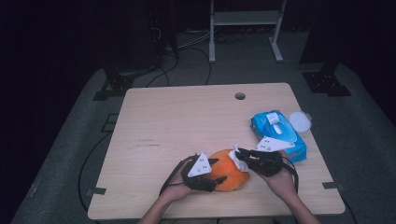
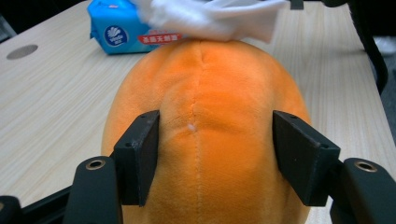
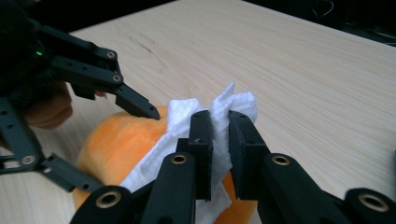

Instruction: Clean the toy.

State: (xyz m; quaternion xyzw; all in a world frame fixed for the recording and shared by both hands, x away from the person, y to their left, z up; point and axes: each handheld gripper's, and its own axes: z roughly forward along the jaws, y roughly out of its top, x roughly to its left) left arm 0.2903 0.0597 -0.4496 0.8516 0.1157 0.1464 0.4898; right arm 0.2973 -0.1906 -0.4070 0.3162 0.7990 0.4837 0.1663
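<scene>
An orange plush toy [image 1: 232, 176] lies near the front edge of the table. My left gripper [image 1: 219, 171] is shut on it from the left; in the left gripper view the two black pads [image 2: 140, 156] press into the sides of the plush toy [image 2: 205, 93]. My right gripper [image 3: 219, 122] is shut on a folded white wipe [image 3: 236, 105], which rests on top of the plush toy [image 3: 116, 140]. From above, the right gripper [image 1: 243, 155] holds the wipe [image 1: 239, 157] at the toy's upper right. The left gripper [image 3: 123, 149] is also in the right gripper view.
A blue packet of wet wipes [image 1: 278, 135] lies right of the toy, close behind my right hand, with a round white lid [image 1: 300, 121] beside it. The wooden table [image 1: 187, 121] has a cable hole [image 1: 240, 96] near its far edge.
</scene>
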